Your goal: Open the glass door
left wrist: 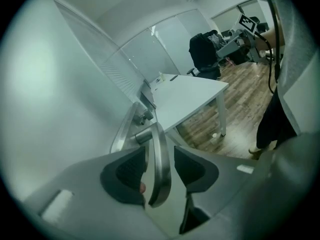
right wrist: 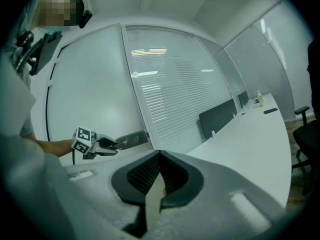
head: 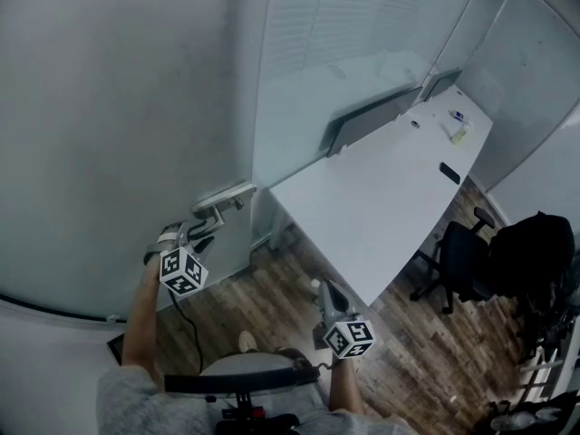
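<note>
The frosted glass door point(head: 109, 107) fills the left of the head view. Its metal lever handle point(head: 222, 198) juts from a long plate near the door's right edge. My left gripper point(head: 198, 231) reaches up to that handle. In the left gripper view the lever point(left wrist: 159, 169) runs between the two pads of my left gripper point(left wrist: 160, 150); the jaws stand apart, with a gap on the right side. My right gripper point(head: 328, 293) hangs lower, away from the door, and in its own view the right gripper point(right wrist: 159, 156) is shut with nothing in it.
A long white desk point(head: 381, 198) stands right of the door, with a dark screen panel point(head: 372, 116) and small items at its far end. A black office chair point(head: 462, 252) and a dark bag point(head: 535, 247) stand on the wood floor point(head: 426, 352). Slatted glass walls enclose the room.
</note>
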Available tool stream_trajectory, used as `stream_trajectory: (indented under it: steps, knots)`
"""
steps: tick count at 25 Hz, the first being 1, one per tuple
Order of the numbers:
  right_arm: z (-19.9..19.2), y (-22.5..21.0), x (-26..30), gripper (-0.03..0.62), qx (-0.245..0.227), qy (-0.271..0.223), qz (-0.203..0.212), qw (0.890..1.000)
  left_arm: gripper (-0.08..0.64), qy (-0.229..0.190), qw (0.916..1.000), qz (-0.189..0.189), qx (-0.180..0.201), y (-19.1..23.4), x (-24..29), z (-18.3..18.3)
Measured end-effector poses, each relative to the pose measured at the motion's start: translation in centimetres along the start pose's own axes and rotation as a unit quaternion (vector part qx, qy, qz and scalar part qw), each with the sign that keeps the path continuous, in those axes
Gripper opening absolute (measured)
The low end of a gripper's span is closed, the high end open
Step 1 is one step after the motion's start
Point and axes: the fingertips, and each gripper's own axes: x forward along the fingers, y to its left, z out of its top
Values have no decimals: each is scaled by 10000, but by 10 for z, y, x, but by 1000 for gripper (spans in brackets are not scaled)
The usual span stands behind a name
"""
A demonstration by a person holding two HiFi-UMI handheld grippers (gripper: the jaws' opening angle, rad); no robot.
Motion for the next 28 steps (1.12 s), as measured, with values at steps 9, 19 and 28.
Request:
stream_trajectory:
  steps: [9, 19, 28]
  knots:
    - [1, -10, -2, 2, 67, -22, -170, 9998, 158, 130, 9996, -217, 85, -7, 20, -2]
    - [-5, -13, -3, 2, 182, 51, -202, 9996, 34, 261, 9995, 115, 135, -2, 28, -5]
    - [-12, -18, -11, 2, 261, 90, -226, 9994, 28, 262, 9996, 142, -12, -2, 26, -6]
